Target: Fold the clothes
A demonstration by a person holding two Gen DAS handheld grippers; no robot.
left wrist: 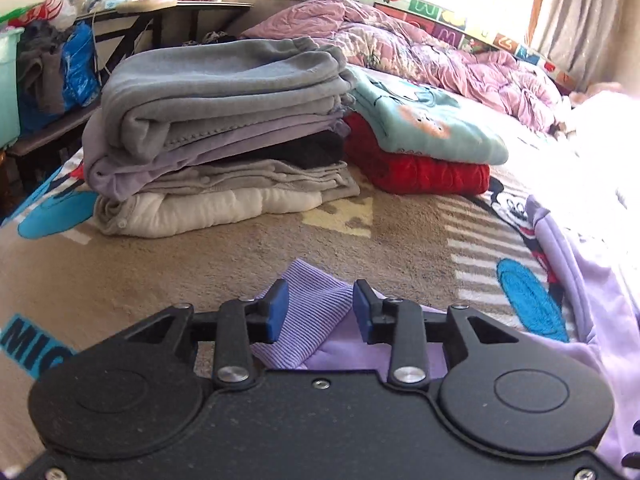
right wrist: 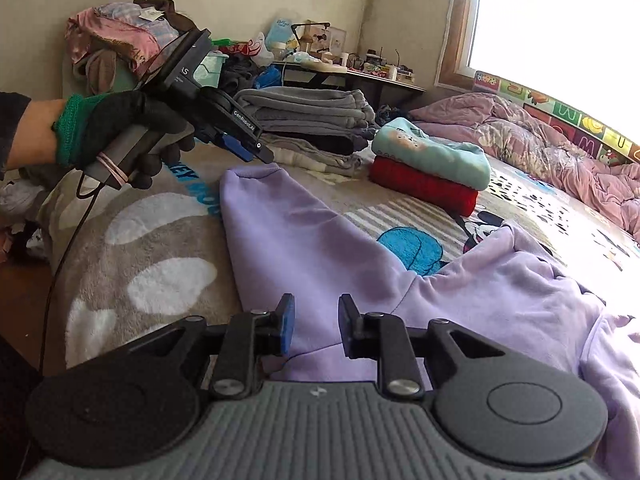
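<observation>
A lilac sweatshirt lies spread on the bed, one sleeve stretched to the left. Its ribbed cuff lies under and between my left gripper's open fingers. The left gripper also shows in the right wrist view, held just above the cuff end. My right gripper is open and empty, hovering over the sleeve near the armpit.
A tall stack of folded grey and white clothes stands ahead, with a teal top on a red sweater beside it. A pink crumpled quilt lies at the back. A cluttered desk stands beyond the bed.
</observation>
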